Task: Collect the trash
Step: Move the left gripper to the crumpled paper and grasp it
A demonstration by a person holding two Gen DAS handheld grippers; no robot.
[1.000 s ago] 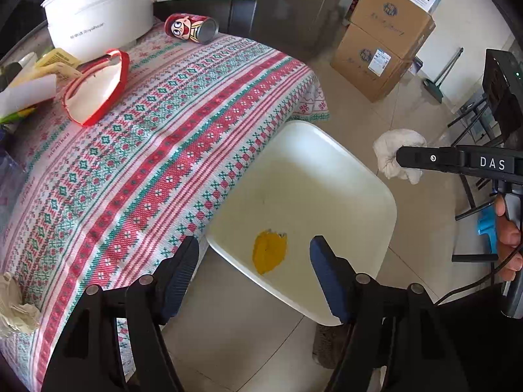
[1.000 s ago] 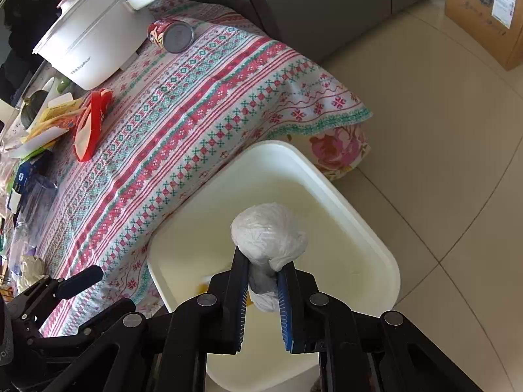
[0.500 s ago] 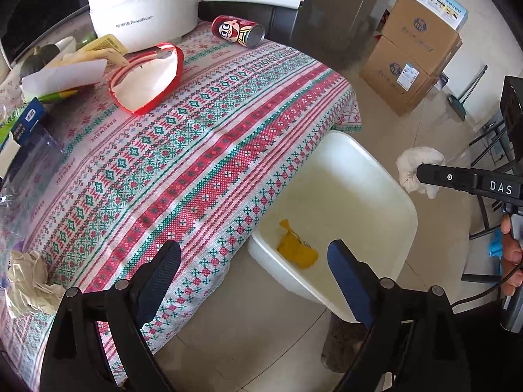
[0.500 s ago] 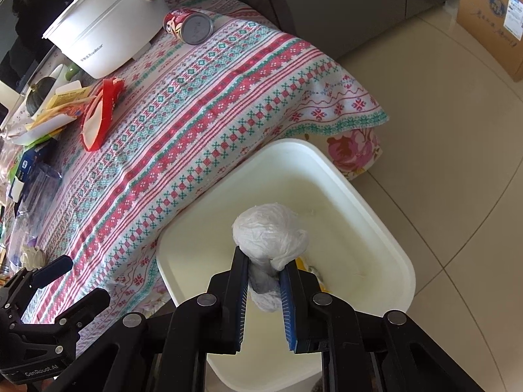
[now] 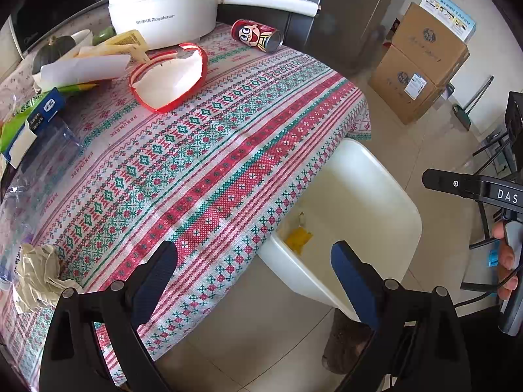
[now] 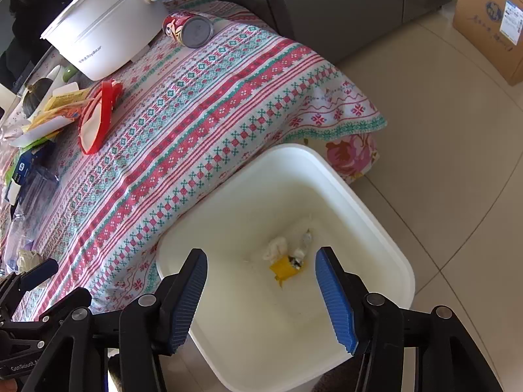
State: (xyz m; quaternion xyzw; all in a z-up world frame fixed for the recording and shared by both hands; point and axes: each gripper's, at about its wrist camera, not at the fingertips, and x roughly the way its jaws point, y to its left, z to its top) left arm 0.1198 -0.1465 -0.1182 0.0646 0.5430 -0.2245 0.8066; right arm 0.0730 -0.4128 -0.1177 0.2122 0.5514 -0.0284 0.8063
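One white rectangular plastic bin (image 6: 327,310) stood on the tiled floor, just beside the corner of the table draped in a red, green and white patterned tablecloth (image 5: 196,163). Inside the bin lay three pieces of trash close together at the bottom: one crumpled white tissue wad (image 6: 276,247), one yellow scrap (image 6: 283,269) touching it, and one small grey-white bit (image 6: 302,248) just beside both.

Two grippers were in view. The right gripper (image 6: 261,297) hung above the bin with its blue-padded jaws spread wide and nothing between them. The left gripper (image 5: 253,281) hovered over the table edge next to the bin, its jaws likewise spread wide and empty.

On the tablecloth, farther from the bin, sat one white electric pot with a long handle (image 5: 163,9), one red drink can lying on its side (image 5: 258,36) near the pot, and one red-rimmed torn paper container (image 5: 170,78) holding white paper. One crumpled beige paper wad (image 5: 39,277) lay on the cloth near the left gripper. Two stacked cardboard boxes (image 5: 421,65) stood on the floor well apart from the bin.
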